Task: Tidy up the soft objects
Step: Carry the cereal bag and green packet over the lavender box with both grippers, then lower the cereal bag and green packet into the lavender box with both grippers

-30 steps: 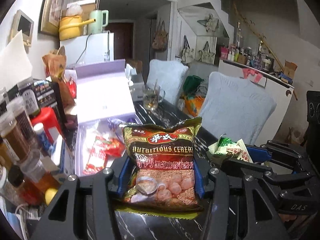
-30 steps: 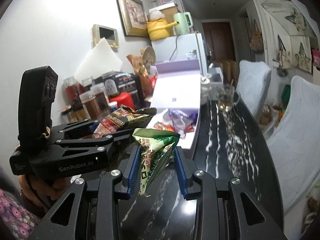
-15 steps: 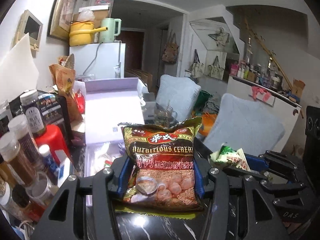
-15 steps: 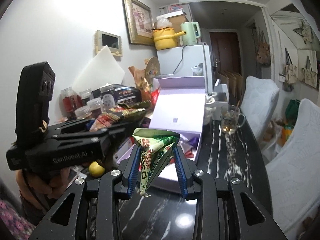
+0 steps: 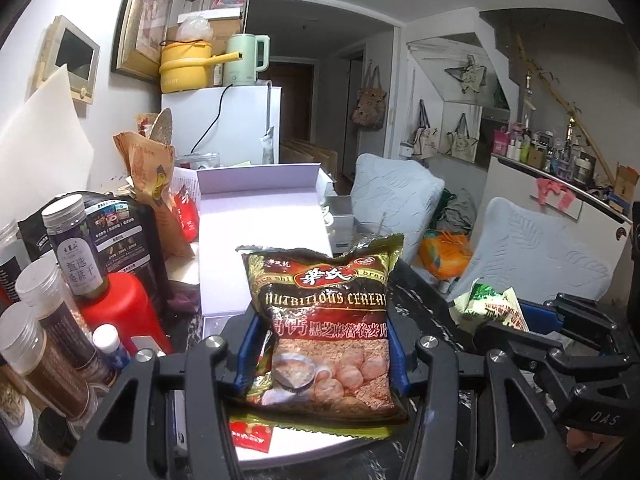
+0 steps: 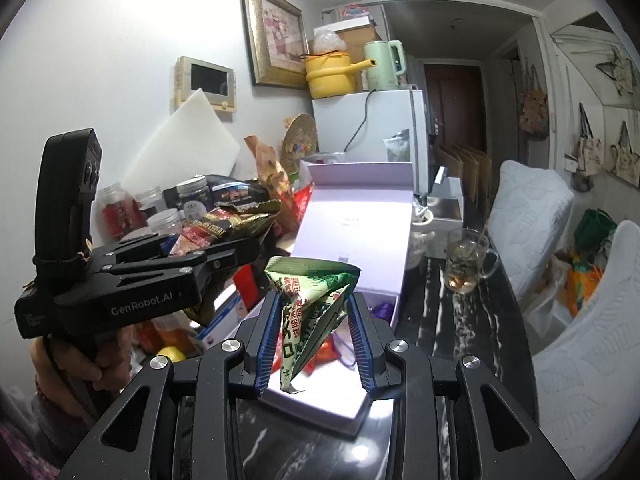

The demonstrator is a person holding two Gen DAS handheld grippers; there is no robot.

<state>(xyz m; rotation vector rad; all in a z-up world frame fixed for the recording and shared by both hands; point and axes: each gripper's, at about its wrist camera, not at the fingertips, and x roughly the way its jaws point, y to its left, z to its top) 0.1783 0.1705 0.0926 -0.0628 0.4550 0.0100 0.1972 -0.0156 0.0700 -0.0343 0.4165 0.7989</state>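
Pinching soft, crinkly cereal bag (image 5: pixel 326 332) at sides in left gripper (image 5: pixel 320 354); light green packet (image 6: pixel 310 306) squeezed mid-frame in right gripper (image 6: pixel 316 338); both slippery, judged light.

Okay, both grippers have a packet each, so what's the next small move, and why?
Probably carry both a little further forward over the open lavender box: the left gripper grips the cereal packet, the right gripper the green packet, both just short of its tray.
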